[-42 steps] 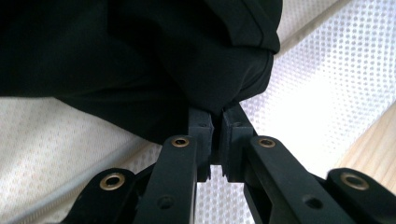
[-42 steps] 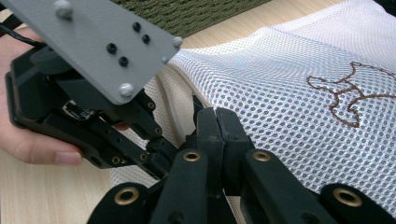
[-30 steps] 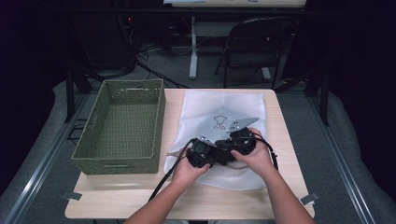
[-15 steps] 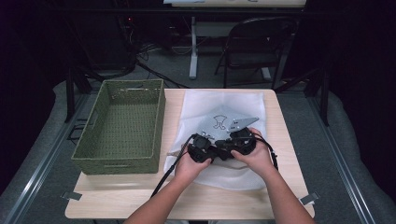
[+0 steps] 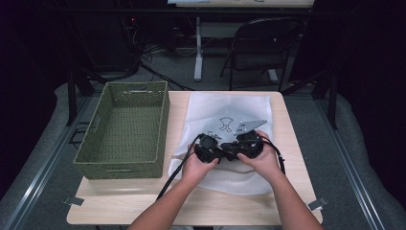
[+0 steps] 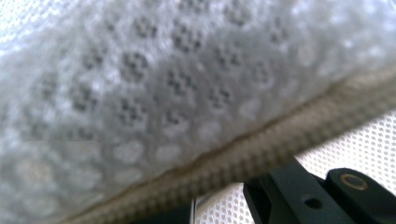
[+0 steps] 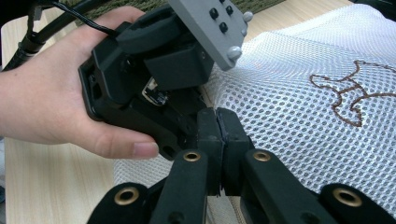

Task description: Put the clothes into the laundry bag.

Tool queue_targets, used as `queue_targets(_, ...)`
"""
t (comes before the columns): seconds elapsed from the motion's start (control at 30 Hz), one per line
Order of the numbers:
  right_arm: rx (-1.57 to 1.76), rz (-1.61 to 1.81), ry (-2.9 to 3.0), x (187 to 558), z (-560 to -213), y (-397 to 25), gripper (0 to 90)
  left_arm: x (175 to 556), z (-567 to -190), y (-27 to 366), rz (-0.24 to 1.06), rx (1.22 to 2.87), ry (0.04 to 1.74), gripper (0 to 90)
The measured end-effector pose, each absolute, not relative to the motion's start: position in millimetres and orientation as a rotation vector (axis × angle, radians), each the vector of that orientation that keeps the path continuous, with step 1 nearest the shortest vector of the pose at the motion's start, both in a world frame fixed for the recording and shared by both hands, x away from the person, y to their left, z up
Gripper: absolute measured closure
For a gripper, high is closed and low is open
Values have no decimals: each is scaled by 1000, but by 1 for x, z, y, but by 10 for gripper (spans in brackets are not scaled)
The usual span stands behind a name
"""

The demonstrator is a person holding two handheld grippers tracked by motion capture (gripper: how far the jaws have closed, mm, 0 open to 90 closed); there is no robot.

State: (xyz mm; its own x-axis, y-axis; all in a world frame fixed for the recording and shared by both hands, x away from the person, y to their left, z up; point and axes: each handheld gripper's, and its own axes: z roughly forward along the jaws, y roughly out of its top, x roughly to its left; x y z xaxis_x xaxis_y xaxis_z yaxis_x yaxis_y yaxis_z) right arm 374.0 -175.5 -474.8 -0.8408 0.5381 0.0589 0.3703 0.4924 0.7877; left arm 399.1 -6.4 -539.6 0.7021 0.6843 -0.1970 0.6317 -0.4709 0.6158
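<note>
Green wicker basket (image 5: 125,128) stands on the left half of the wooden table (image 5: 143,211), nothing visible inside it. Just right of it lies the white mesh bag (image 5: 230,108), flat on the tabletop, with a brown embroidered figure (image 5: 225,124) near its middle and a tan seam (image 6: 261,144) along one edge. Both tools meet at the bag's near-centre. The left gripper (image 5: 207,146), held in the left hand (image 5: 194,165), presses so close to the fabric that its own view is blurred mesh and seam; whether its jaws are apart or together cannot be told. The right gripper (image 7: 218,133), held in the right hand (image 5: 261,160), has its jaws pressed together; whether they pinch any of the mesh cannot be told. Judged from this layout, the work is at an early stage: the bag is being taken hold of but not yet lifted, and moving it, presumably towards the basket, remains to be done.
</note>
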Motion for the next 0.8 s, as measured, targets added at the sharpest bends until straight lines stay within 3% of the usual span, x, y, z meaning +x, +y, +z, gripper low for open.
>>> queue_targets(0.8,829,1292,2492,378,-473,-185,898,408,-549,-9,192,2191,1036,850)
